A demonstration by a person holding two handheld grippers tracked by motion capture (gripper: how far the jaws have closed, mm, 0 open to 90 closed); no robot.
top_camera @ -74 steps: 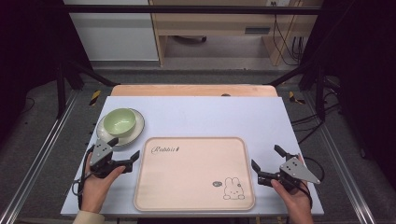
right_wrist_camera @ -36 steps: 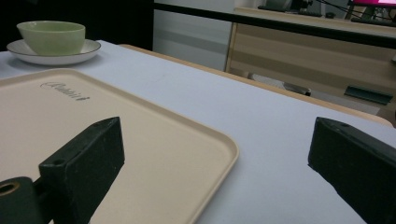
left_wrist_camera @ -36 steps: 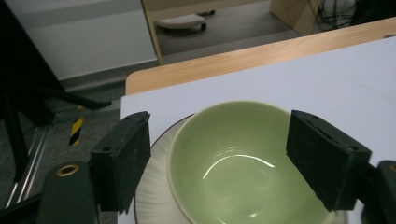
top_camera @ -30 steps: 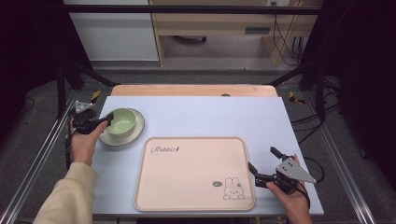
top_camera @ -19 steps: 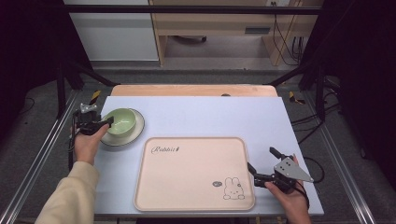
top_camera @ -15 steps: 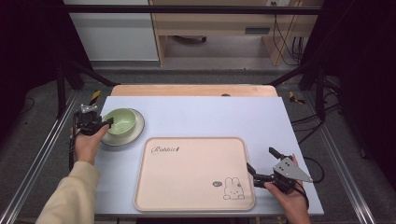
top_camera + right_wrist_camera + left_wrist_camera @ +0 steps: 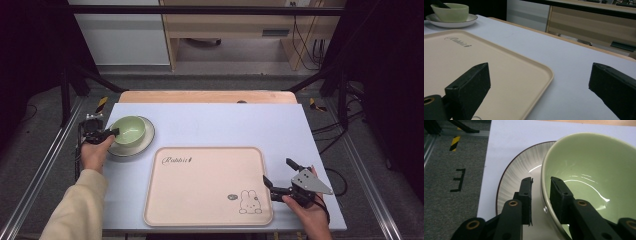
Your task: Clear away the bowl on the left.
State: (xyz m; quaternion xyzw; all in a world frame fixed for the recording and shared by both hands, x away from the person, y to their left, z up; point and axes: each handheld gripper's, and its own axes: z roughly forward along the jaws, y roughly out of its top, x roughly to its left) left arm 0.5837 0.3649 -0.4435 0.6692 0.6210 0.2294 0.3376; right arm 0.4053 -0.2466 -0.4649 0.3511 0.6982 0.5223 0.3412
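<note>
Green bowl (image 7: 128, 130) sits on the plate (image 7: 145, 141), just off the tray's (image 7: 207, 185) far-left corner, on the pale blue table (image 7: 230, 125). In the left gripper view the bowl (image 7: 596, 177) leans across the ribbed plate (image 7: 521, 167), and its near rim runs right between the two black jaws: one jaw outside the wall, over the plate, the other inside the bowl. A gap shows on the outer side, so the left gripper (image 7: 541, 192) straddles the rim with its jaws slightly apart, not pressed tight. From above, that gripper (image 7: 107, 133) comes at the bowl from the side away from the tray, the left hand (image 7: 95, 152) behind it, cream sleeve (image 7: 75, 207) trailing toward the table's near edge.

The tray itself lies flat, cream-coloured, script lettering near its far-left corner, a small rabbit drawing (image 7: 248, 201) near its near-right corner.

Over by that rabbit corner, the right gripper (image 7: 282, 176) hangs just off the tray's right edge, jaws spread wide, gripping nothing. In the right gripper view one jaw sits over the tray (image 7: 486, 67) and the other over bare table (image 7: 574, 75), with bowl (image 7: 449, 12) and plate (image 7: 451, 23) far beyond the tray.
</note>
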